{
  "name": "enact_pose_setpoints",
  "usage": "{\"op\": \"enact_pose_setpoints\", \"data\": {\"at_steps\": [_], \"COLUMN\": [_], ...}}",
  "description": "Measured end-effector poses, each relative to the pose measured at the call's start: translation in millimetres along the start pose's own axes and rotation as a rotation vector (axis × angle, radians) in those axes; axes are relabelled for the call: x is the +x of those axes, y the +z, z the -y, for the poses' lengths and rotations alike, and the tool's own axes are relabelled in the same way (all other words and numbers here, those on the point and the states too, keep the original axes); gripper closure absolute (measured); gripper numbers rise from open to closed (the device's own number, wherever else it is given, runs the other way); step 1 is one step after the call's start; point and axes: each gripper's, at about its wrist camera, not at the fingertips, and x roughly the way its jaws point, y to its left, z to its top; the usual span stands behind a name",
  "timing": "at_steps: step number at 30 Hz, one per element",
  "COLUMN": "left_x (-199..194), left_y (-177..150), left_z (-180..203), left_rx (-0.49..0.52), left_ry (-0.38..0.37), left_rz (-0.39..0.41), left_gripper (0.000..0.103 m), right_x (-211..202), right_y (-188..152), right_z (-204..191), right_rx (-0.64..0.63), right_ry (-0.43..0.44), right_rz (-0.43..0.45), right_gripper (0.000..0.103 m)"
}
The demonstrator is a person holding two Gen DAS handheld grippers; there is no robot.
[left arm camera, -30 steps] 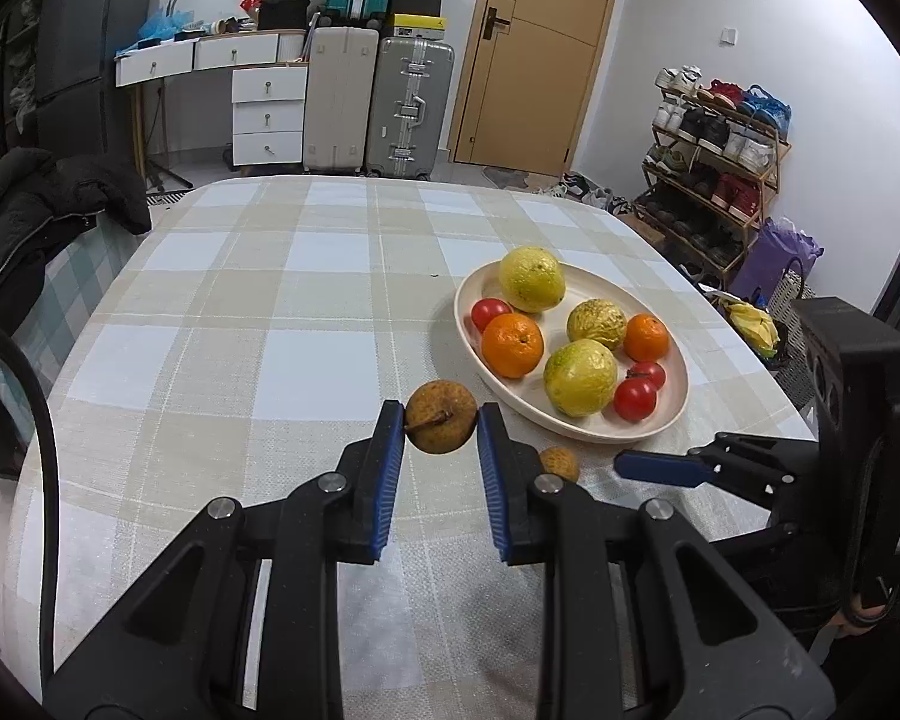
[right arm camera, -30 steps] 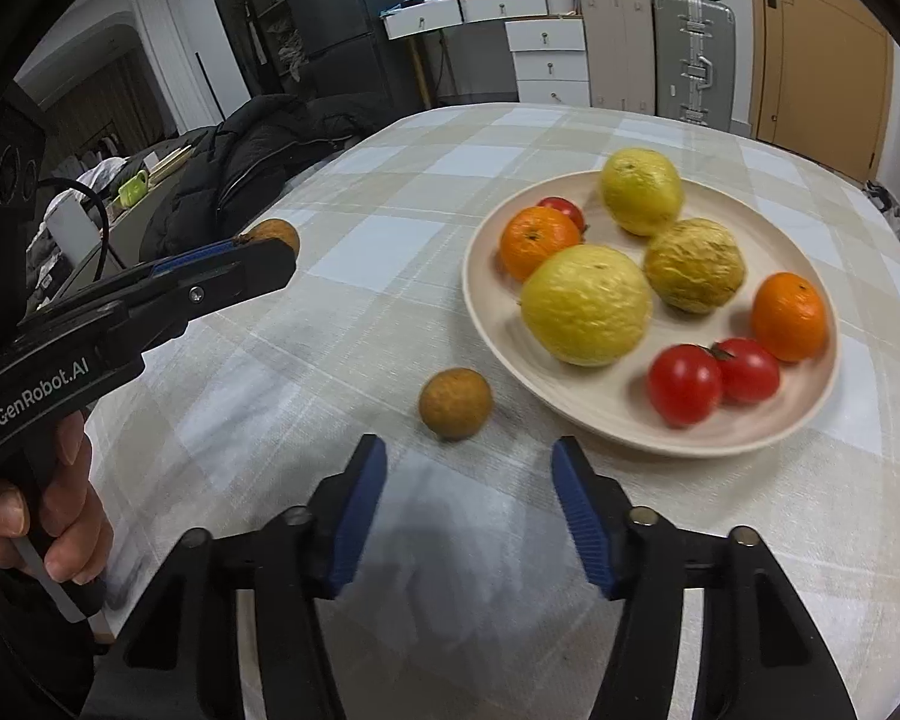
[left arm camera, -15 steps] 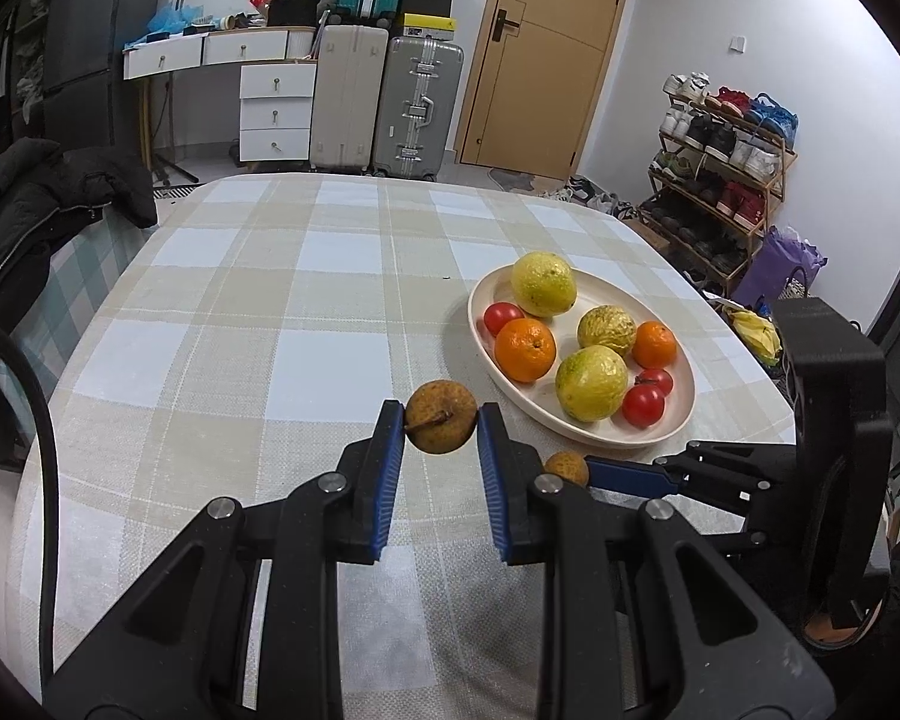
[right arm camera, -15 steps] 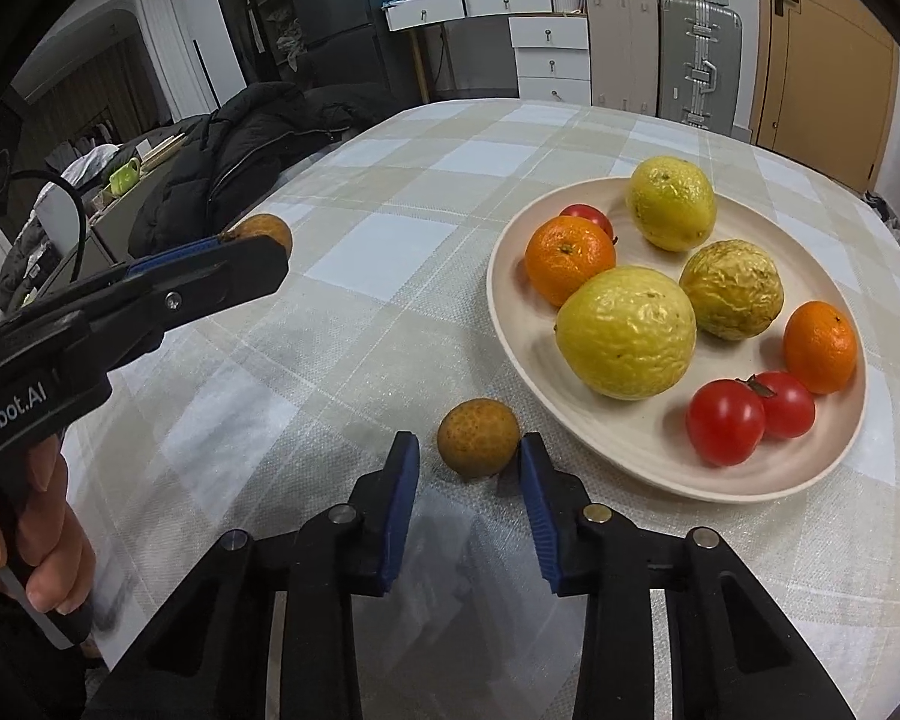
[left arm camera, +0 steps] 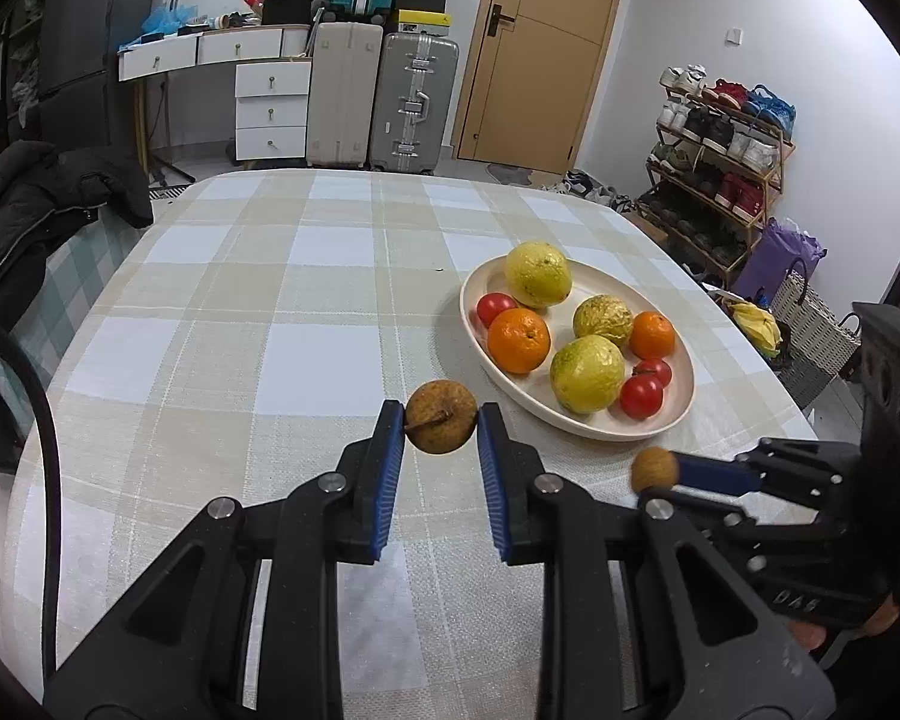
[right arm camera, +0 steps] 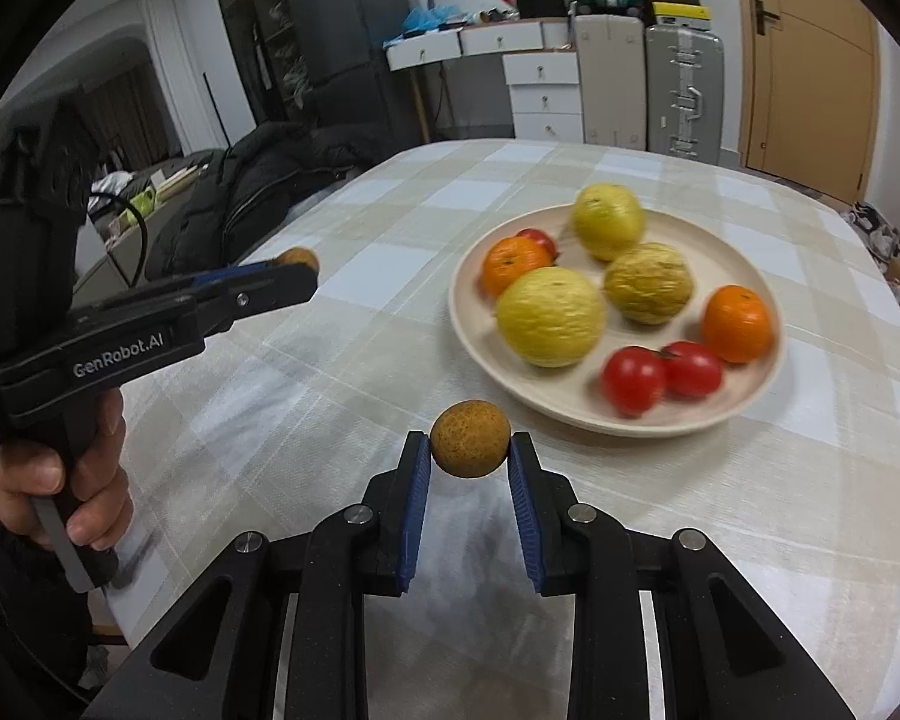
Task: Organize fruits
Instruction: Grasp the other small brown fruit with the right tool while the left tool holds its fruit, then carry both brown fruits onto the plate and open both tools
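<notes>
Table (left arm camera: 282, 312) with beige-and-white check cloth fills most of both views. On its right half, seen from the left wrist, sits an oval cream plate (left arm camera: 684, 402), holding fruit: two large yellow-green fruits (left arm camera: 587, 374) (left arm camera: 537, 273), one wrinkled yellow fruit (left arm camera: 603, 320), two oranges (left arm camera: 518, 340) (left arm camera: 652, 334), and three tomatoes (left arm camera: 641, 396) (left arm camera: 653, 369) (left arm camera: 495, 308). All of these lie inside the plate rim; the two tomatoes at the near end touch each other. Left gripper (left arm camera: 440, 429) is closed on a brown round fruit with a short stem (left arm camera: 440, 423), blue pads pressing it from both sides, fruit raised above the cloth, left of the plate's near end. Right wrist view shows the same gripper from the side (right arm camera: 306, 276), a hand (right arm camera: 60, 474) wrapped round its handle, the brown fruit only just visible at its tip. Right gripper (right arm camera: 470, 450) is clamped on a small brown round fruit (right arm camera: 470, 438), smaller than the other and without a visible stem; it is held clear of the cloth, just in front of the plate's near rim (right arm camera: 570, 420). Left wrist view confirms: small fruit (left arm camera: 654, 469) at the tip of the right gripper (left arm camera: 669, 474), near the plate, not in it. Plate contents are blurred in the right wrist view.
</notes>
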Motion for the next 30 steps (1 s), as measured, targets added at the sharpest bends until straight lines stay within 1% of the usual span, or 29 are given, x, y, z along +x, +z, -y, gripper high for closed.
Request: {"op": "enact_pose_setpoints", "data": {"at_steps": [6, 18, 30], "left_x": [2, 5, 6], "left_y": [-2, -4, -7], "left_z": [9, 24, 32], "left_rx": [0.017, 0.048, 0.056], "left_ry": [-0.007, -0.019, -0.027], "left_rz": [-0.003, -0.001, -0.008], "left_gripper": [0.081, 0.081, 0.081], "right_x": [-15, -33, -45], "right_y": [5, 5, 6], "right_z": [20, 38, 52], "right_rx": [0.047, 0.094, 0.129], "right_ry": [-0.016, -0.042, -0.047], "right_rz": [0.043, 0.106, 0.138], "right_gripper": [0.076, 0.076, 0.076]}}
